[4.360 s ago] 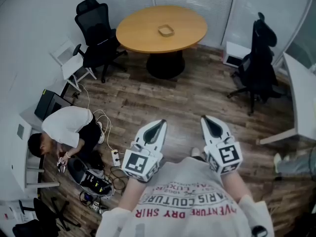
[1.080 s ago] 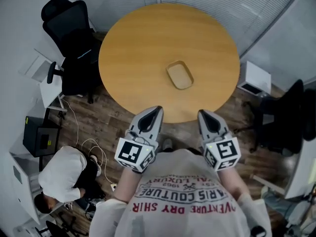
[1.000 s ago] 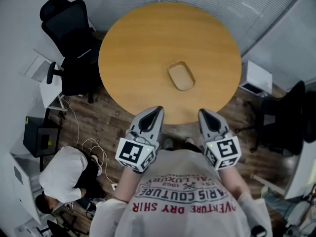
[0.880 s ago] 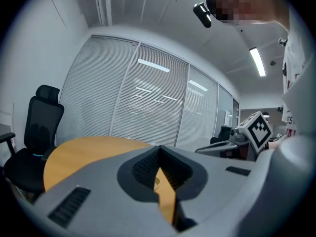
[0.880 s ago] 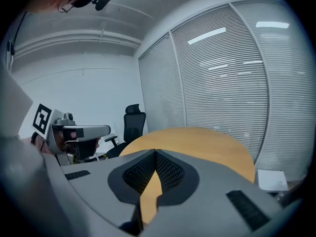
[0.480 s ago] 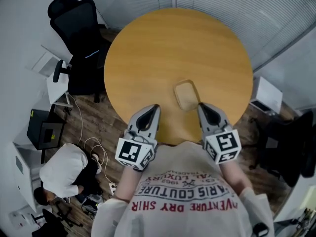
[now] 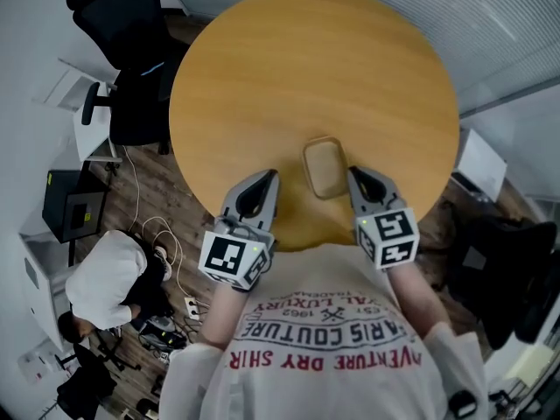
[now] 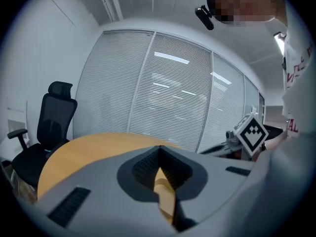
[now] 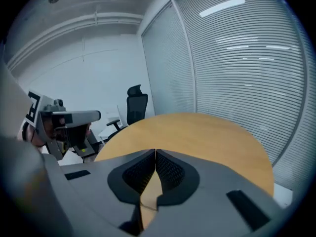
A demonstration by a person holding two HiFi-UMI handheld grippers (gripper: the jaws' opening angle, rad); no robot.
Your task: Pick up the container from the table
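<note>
Round wooden counter with the shallow tan container resting untouched close to its near edge; the pickup appears not yet begun, with grasp and lift still to do. The container lies between the left gripper and the right gripper, nearer the right. Both grippers have their jaws closed tip to tip, holding nothing.

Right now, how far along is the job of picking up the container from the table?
Done: both grippers are at the near edge of the round wooden table. In hand: nothing; the left gripper and right gripper are shut and empty. Left: the shallow tan container lies on the table between them, untouched; gripping and lifting remain.
</note>
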